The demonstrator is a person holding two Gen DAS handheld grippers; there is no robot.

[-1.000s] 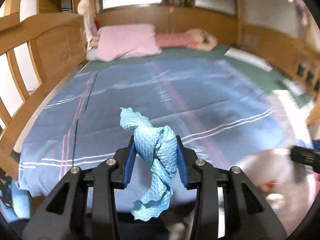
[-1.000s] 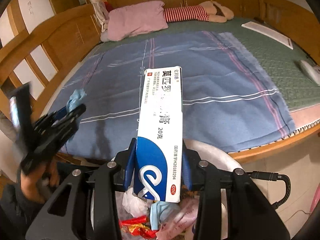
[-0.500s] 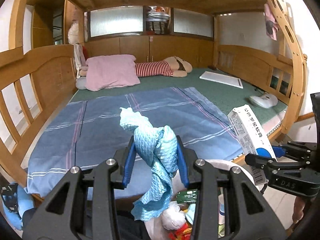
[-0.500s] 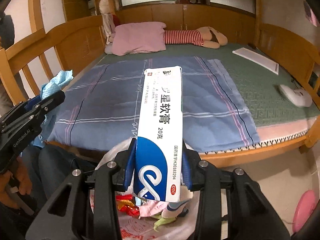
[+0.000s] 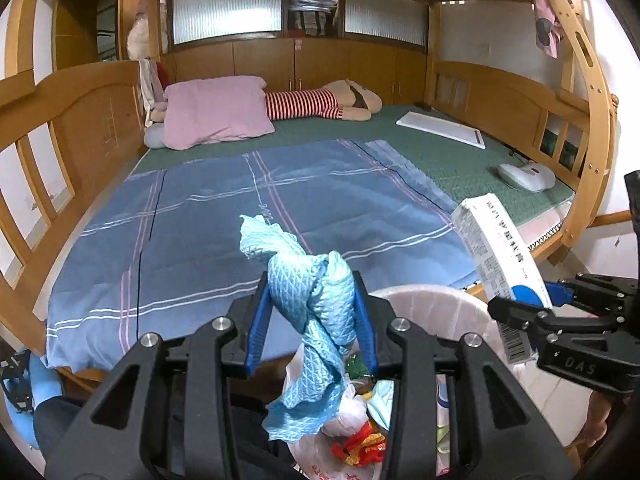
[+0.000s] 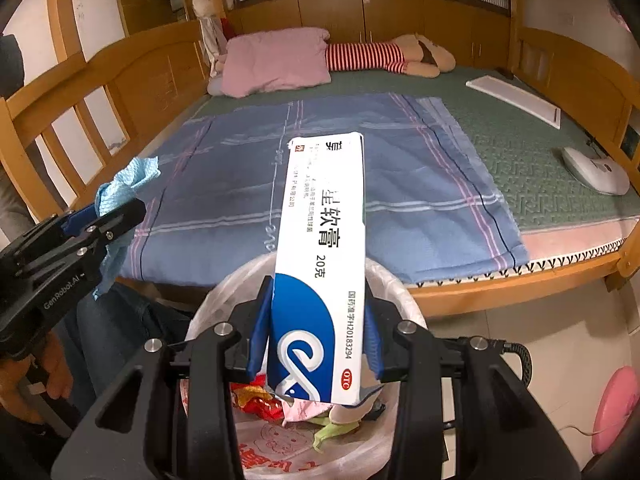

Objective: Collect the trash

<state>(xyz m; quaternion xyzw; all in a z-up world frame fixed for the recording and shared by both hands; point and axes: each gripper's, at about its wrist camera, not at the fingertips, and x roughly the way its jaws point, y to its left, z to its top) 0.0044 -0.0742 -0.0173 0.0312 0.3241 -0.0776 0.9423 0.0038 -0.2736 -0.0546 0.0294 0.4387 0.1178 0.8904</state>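
before me stands a wooden bunk bed (image 5: 472,92) with slatted side rails, its green mat (image 5: 440,152) half under a blue plaid sheet (image 5: 248,216). a pink pillow (image 5: 216,112) lies at the far end, below wooden cabinets (image 5: 320,60) and frosted windows (image 5: 228,16). the floor (image 6: 540,320) is pale tile.

Both wrist cameras look forward and downward from the foot of the bed (image 5: 280,208) toward its pillow (image 6: 276,62) end, close above the trash bin (image 5: 436,300). Each view catches the other's gripper beside it.
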